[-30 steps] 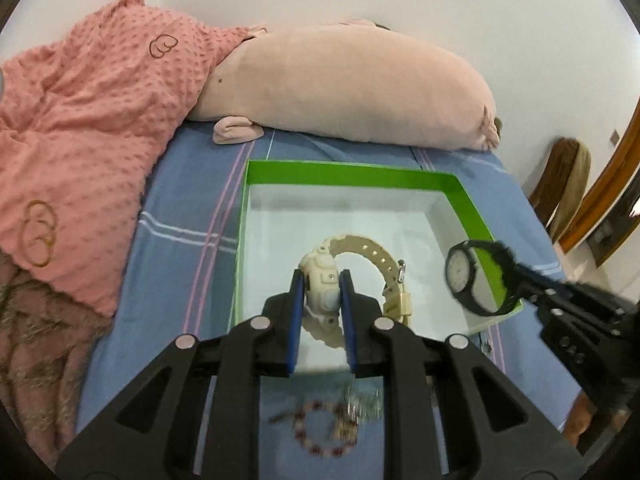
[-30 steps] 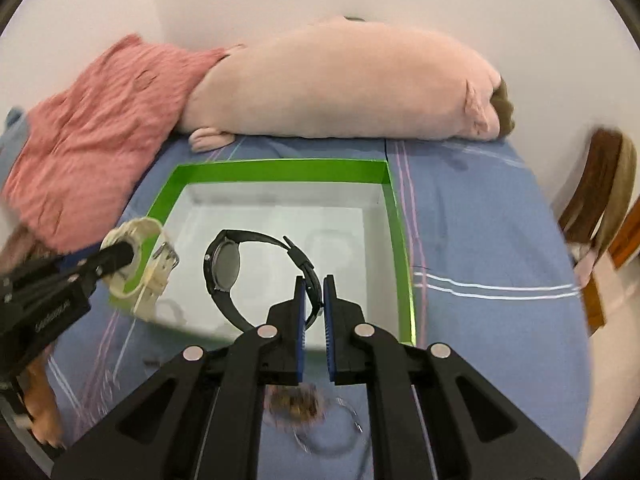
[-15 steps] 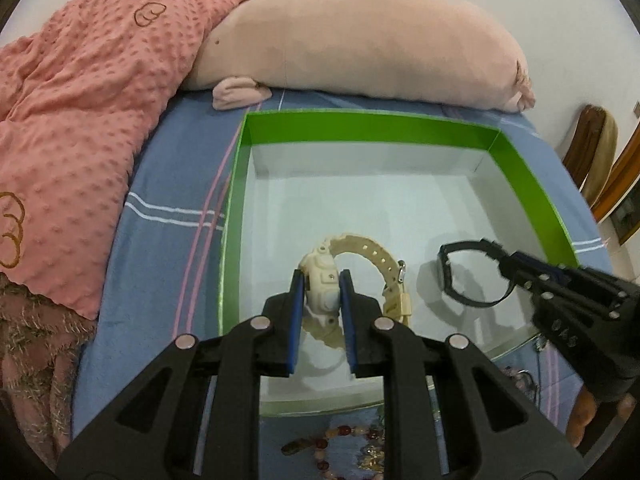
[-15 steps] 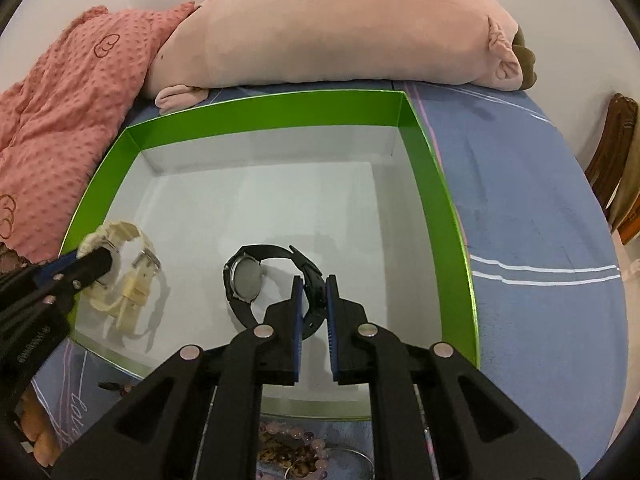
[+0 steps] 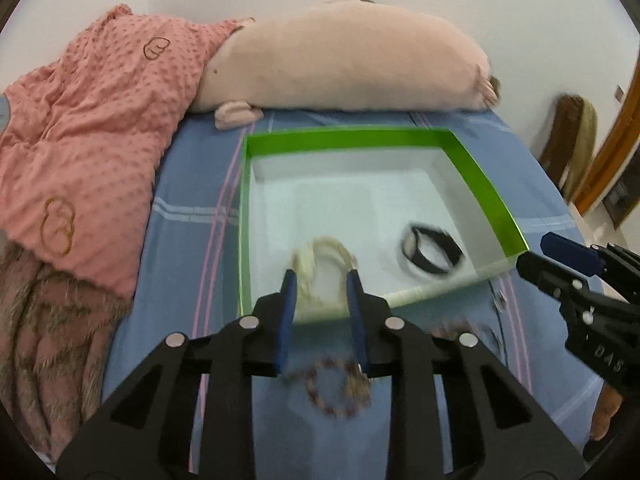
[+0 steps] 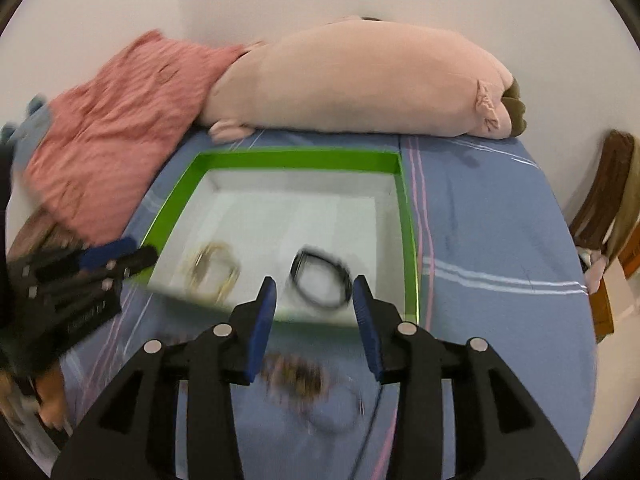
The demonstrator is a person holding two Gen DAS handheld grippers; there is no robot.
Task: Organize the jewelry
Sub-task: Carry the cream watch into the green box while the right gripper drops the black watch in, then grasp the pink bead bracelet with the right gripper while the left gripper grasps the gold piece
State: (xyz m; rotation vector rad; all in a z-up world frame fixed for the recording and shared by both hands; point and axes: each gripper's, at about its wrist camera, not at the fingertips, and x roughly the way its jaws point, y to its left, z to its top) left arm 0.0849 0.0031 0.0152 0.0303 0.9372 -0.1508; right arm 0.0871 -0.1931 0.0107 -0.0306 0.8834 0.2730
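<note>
Now both watches lie in the green box (image 5: 484, 184): the left claw (image 5: 322, 280) and right claw (image 6: 314, 292) are opening, empty; next, the bead bracelets (image 5: 338, 390) on the bed.

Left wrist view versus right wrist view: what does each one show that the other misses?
Only the left wrist view shows the red bead bracelet on the sheet, between the opening, empty left gripper fingers, and the wooden door frame.

Only the right wrist view shows the blurred jewelry pile below the opening, empty right gripper.

Both show the green box holding the cream watch and black watch, the plush pig and the pink blanket.
</note>
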